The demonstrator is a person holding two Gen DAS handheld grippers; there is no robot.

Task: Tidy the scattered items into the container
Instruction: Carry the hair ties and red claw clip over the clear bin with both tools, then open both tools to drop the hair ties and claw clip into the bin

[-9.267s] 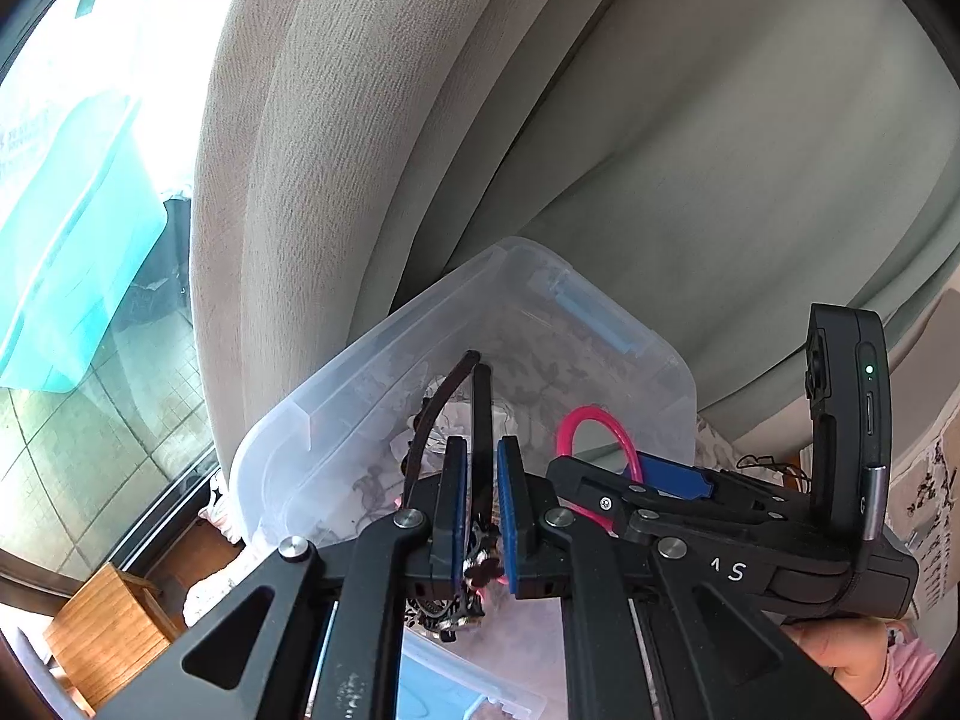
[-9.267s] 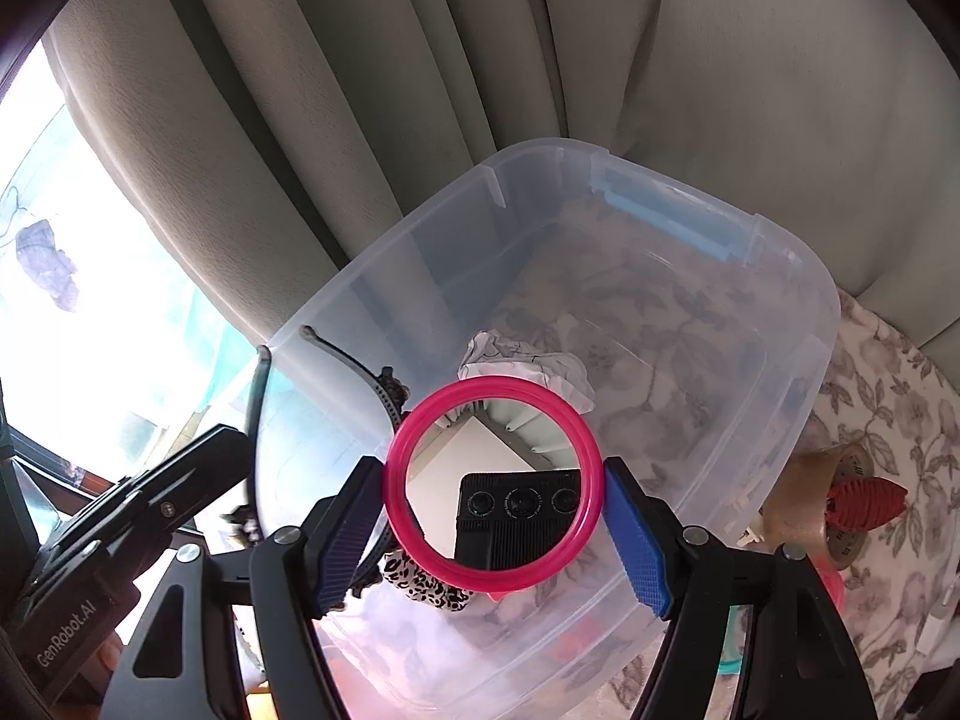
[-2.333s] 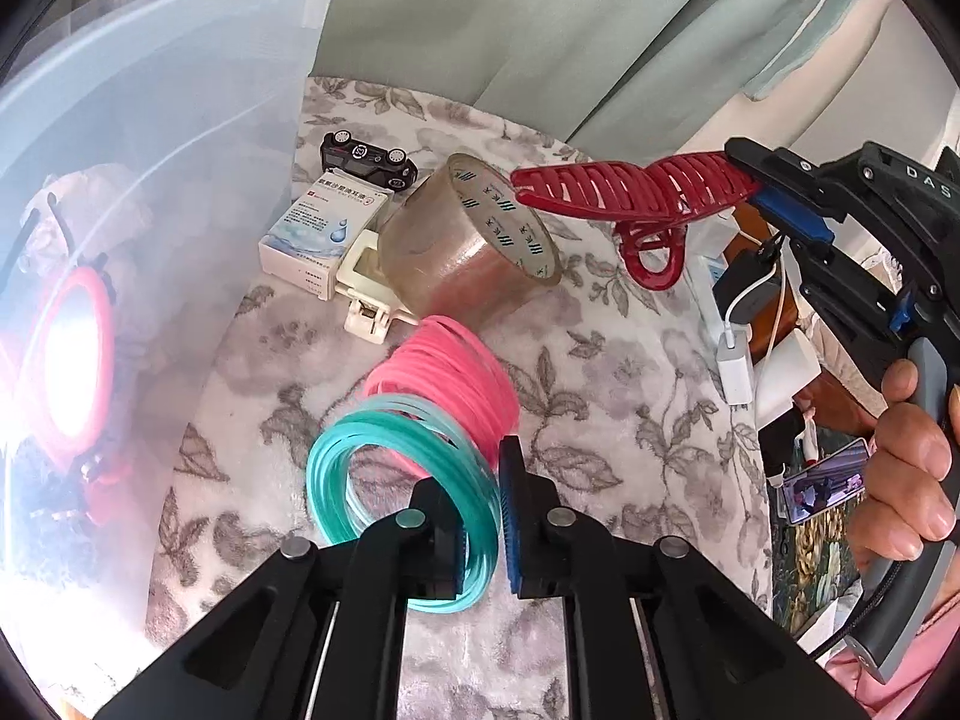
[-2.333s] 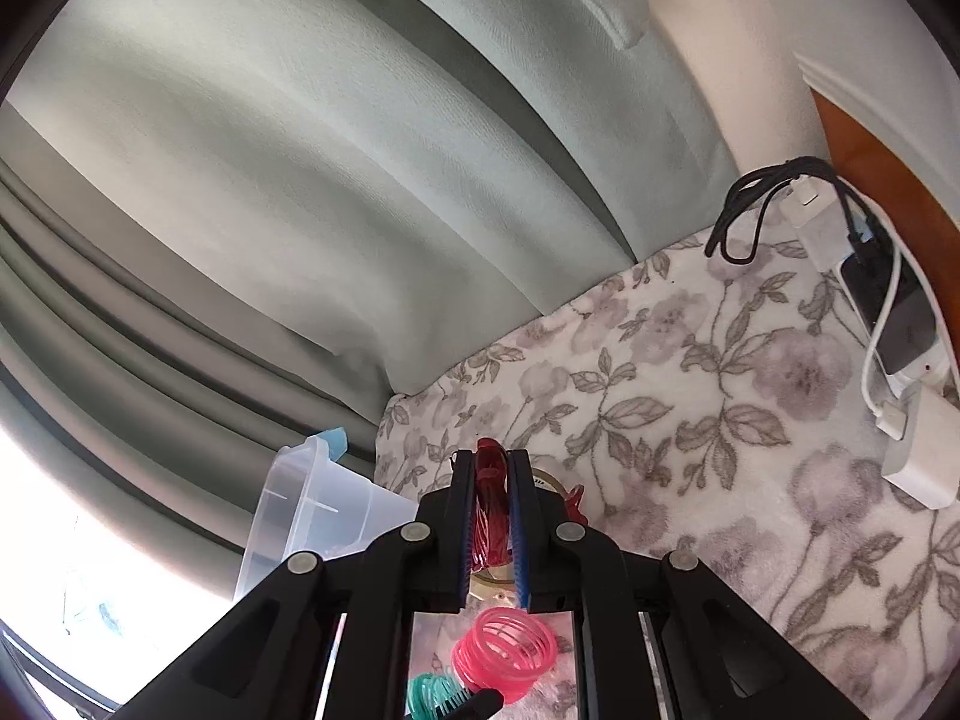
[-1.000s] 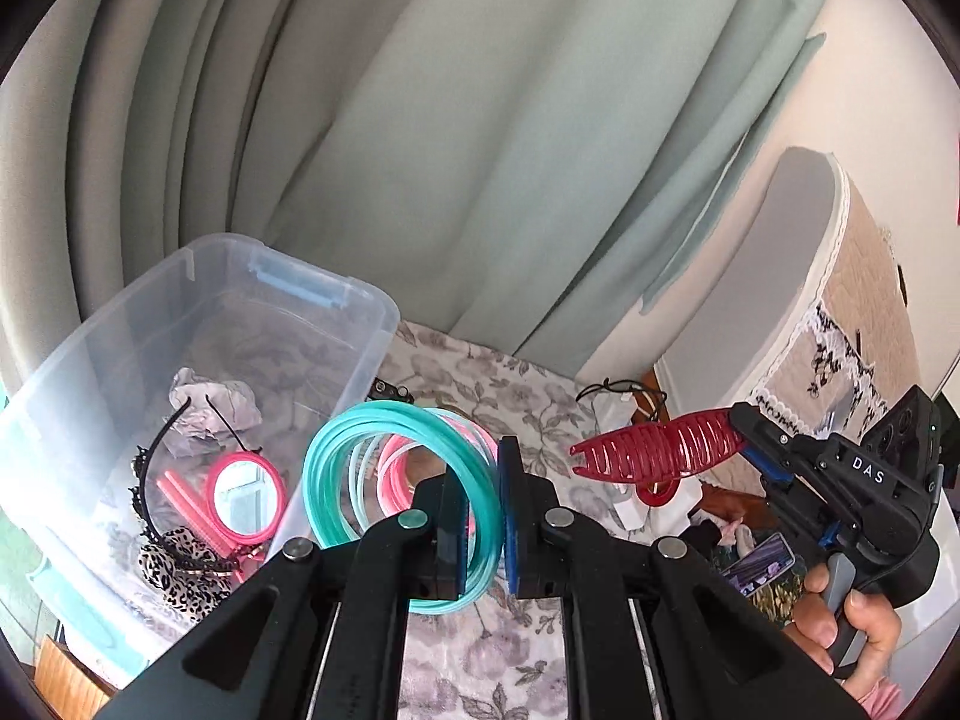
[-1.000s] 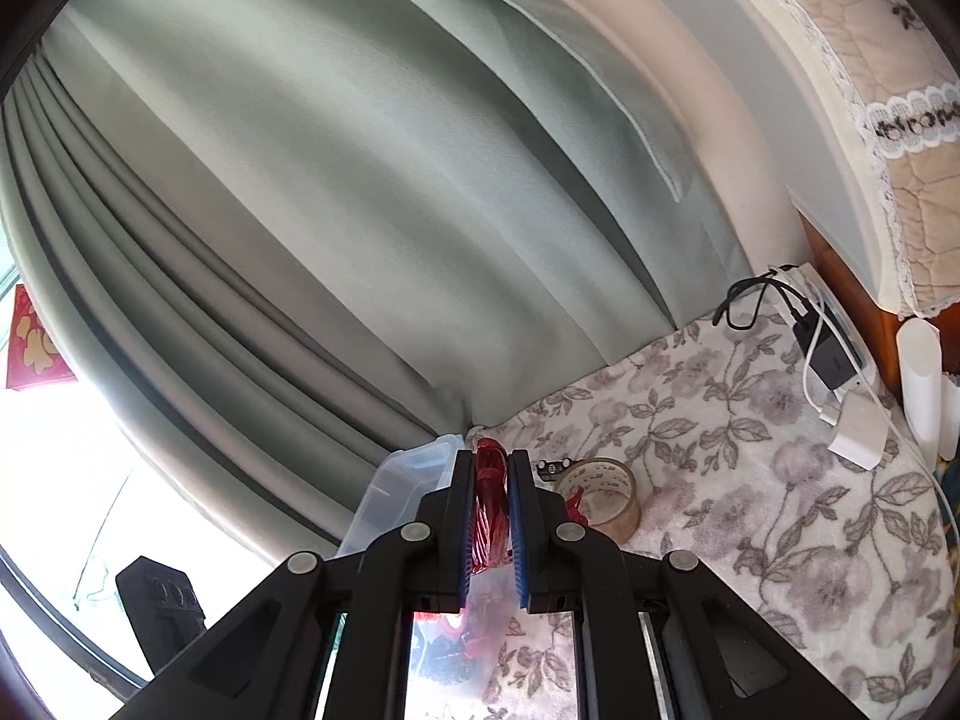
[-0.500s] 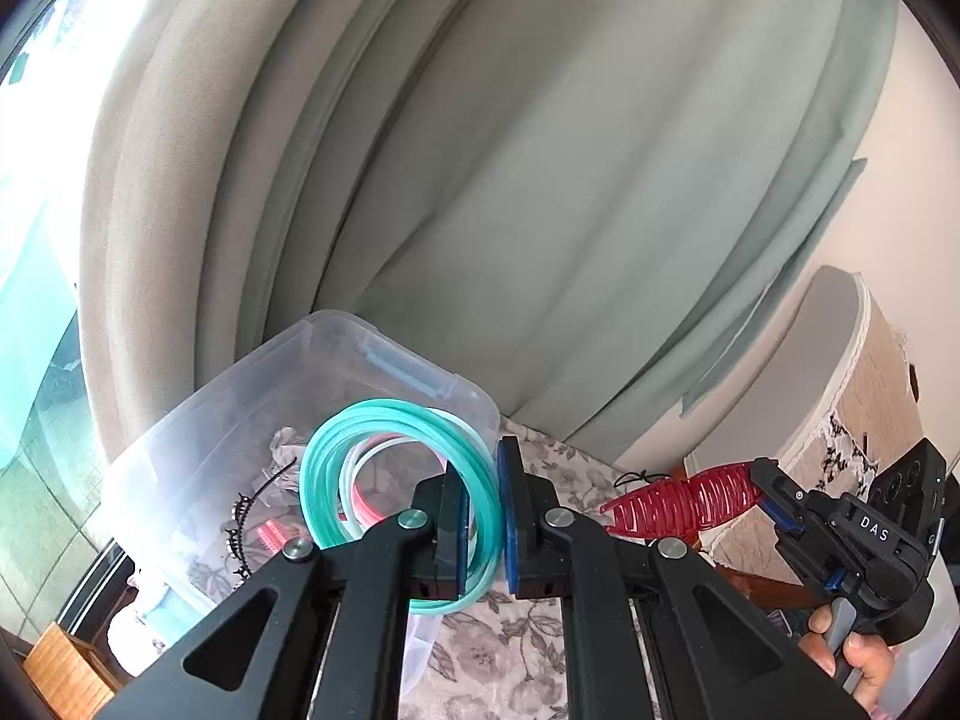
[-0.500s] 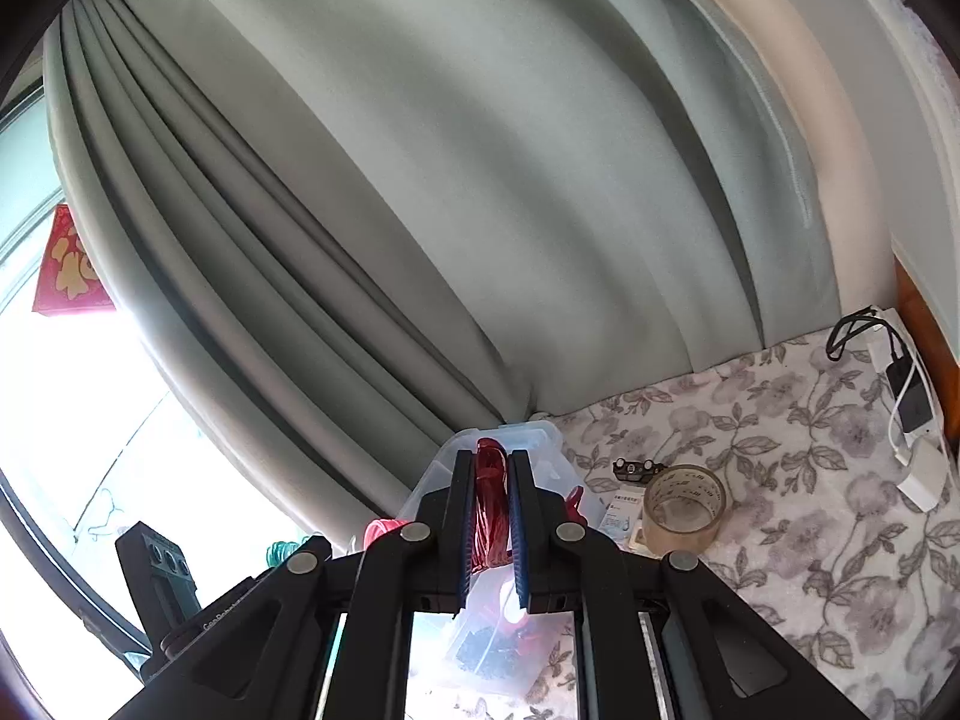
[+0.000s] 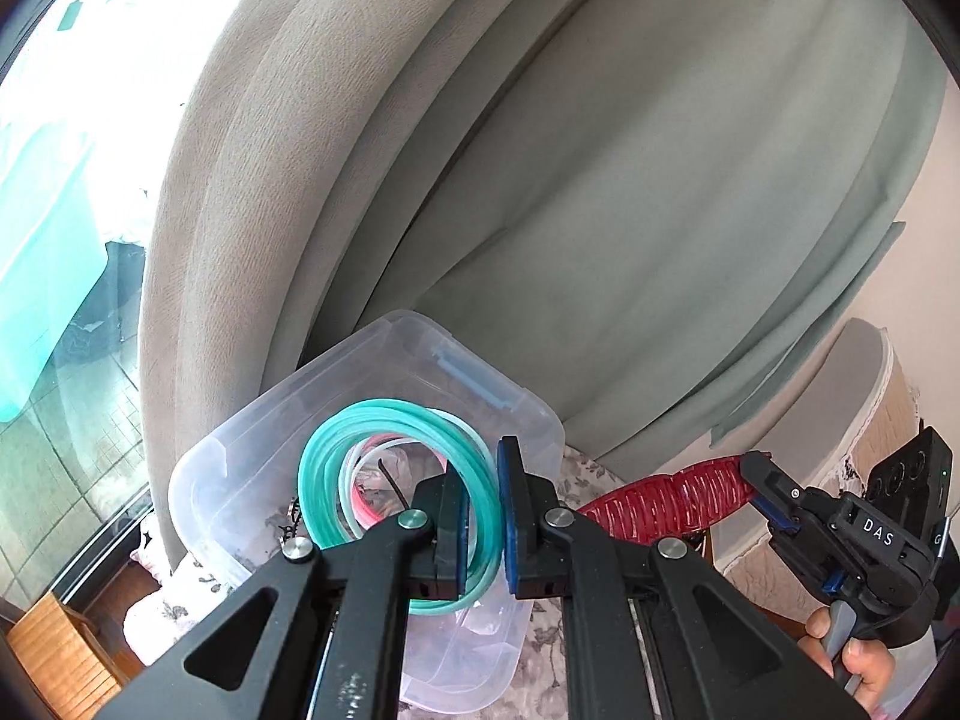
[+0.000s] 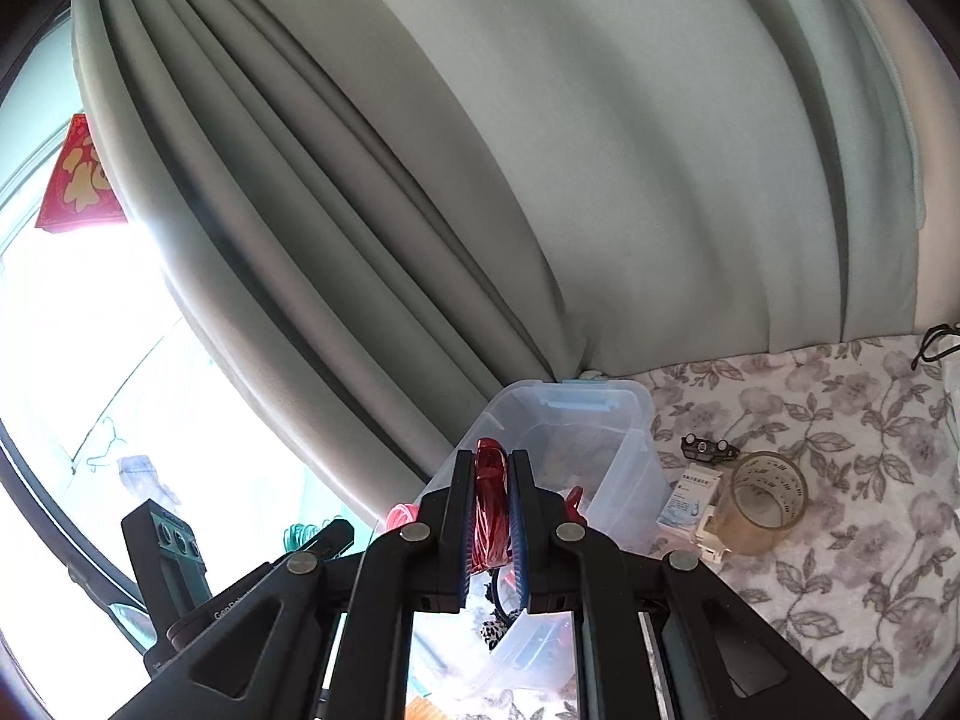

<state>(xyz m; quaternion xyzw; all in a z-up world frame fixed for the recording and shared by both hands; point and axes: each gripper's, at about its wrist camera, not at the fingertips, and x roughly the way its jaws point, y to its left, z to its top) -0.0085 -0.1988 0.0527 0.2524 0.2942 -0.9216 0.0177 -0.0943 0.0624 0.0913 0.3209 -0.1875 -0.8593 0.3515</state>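
Tape roll [image 10: 770, 503] only in R view; L claw [image 9: 482, 516] pinches teal rings [image 9: 336, 456], R claw [image 10: 492, 516] grips red clip [image 10: 489, 504].

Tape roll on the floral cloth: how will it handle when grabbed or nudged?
The tape roll lies tilted on a white clip, so it probably rolls if nudged. Hollow and clear, so likely light. Its smooth curved wall may slip between flat jaws.

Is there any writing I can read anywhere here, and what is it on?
"DAS" on the right gripper body.
"GenRob..." on the left gripper body, partly cut off.
One gold character on the red window paper, too distorted to read.
Print on the white box: too small.
Marks on the tape roll: too blurred.
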